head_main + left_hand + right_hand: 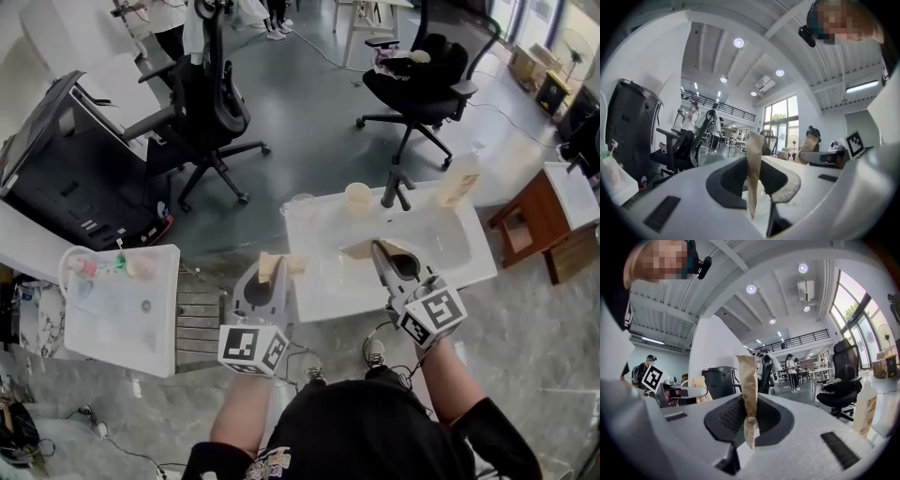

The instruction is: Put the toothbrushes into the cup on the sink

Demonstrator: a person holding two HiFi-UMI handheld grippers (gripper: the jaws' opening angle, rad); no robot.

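A pale cup (357, 199) stands at the back rim of the white sink (441, 251), just left of the dark faucet (397, 187). My left gripper (273, 274) hovers at the sink's left front corner, shut on a toothbrush in a tan paper wrapper (279, 263). In the left gripper view that wrapper (753, 171) stands upright between the jaws of the left gripper (755, 190). Over the basin's front, my right gripper (380, 253) is shut on a second wrapped toothbrush (359, 249). The right gripper view shows this one (748, 394) pinched upright in the right gripper (749, 420).
A clear cup (302, 208) and a soap bottle (457, 180) also stand on the sink's back rim. A white side table (120, 323) with small items stands to the left, a wooden cabinet (534, 225) to the right. Two black office chairs (202, 112) stand behind.
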